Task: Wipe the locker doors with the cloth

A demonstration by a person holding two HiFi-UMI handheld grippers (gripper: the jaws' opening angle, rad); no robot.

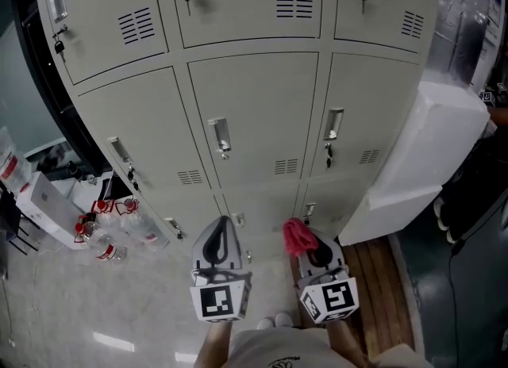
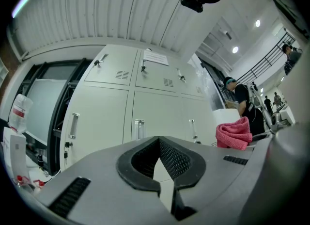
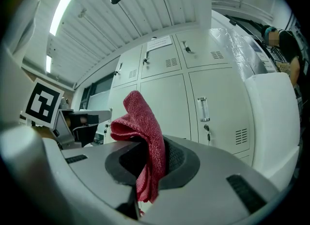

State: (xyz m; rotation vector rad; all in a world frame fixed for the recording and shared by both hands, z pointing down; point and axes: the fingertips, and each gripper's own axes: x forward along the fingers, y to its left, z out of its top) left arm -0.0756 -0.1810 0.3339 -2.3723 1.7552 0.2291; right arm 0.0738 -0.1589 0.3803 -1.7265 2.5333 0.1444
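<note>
Right gripper (image 1: 316, 254) clamped on red cloth (image 1: 298, 236), held apart from locker doors (image 1: 254, 116) | left gripper (image 1: 223, 230) jaws together, empty | wiping apparently not yet begun, every door left to do

The right hand-held gripper (image 3: 151, 163) has its jaws pressed together on a red cloth (image 3: 143, 122), whose folded top stands above them. Behind the cloth stand pale locker doors (image 3: 169, 100). Right of the cloth, one door carries an upright handle (image 3: 203, 108).
</note>
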